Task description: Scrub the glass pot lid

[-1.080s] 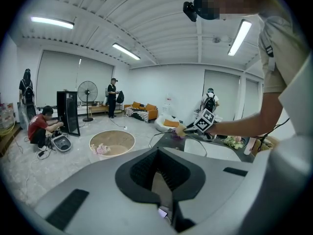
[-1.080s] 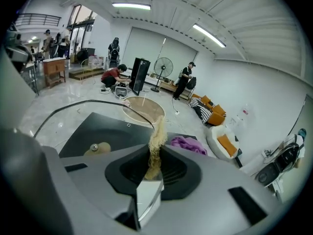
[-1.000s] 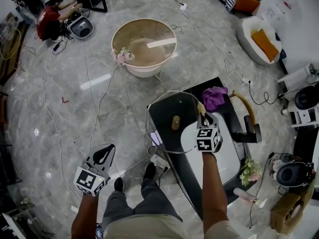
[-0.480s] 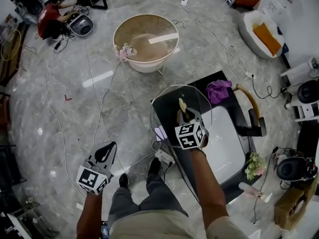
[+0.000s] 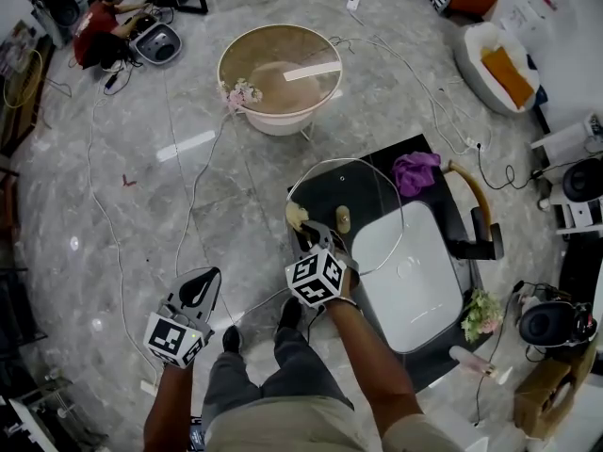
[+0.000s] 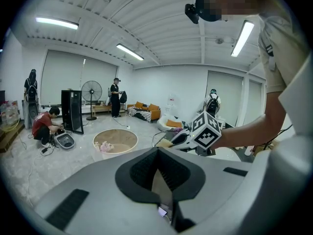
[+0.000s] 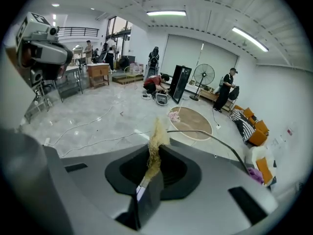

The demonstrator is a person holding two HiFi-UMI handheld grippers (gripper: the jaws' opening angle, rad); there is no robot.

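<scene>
The glass pot lid [image 5: 363,196] lies flat on the black table [image 5: 325,182], its brown knob [image 5: 343,218] at the middle. My right gripper [image 5: 307,228] is at the lid's left rim, shut on a tan fibrous scrubber [image 5: 296,216] that rests at that rim. In the right gripper view the scrubber [image 7: 155,140] sticks up between the shut jaws, and the lid's rim [image 7: 215,138] shows as a thin arc. My left gripper [image 5: 199,283] hangs over the floor to the left, shut and holding nothing [image 6: 157,153].
A white basin [image 5: 415,271] fills the table's right part, with a black tap [image 5: 476,243] beside it. A purple cloth [image 5: 415,172] lies at the far end. A power strip [image 5: 303,301] and cables lie on the floor. A round glass-topped table [image 5: 278,73] stands farther off.
My right gripper has swept with the scrubber from right of the lid's knob, across the lid, to its left rim. The left gripper has stayed put.
</scene>
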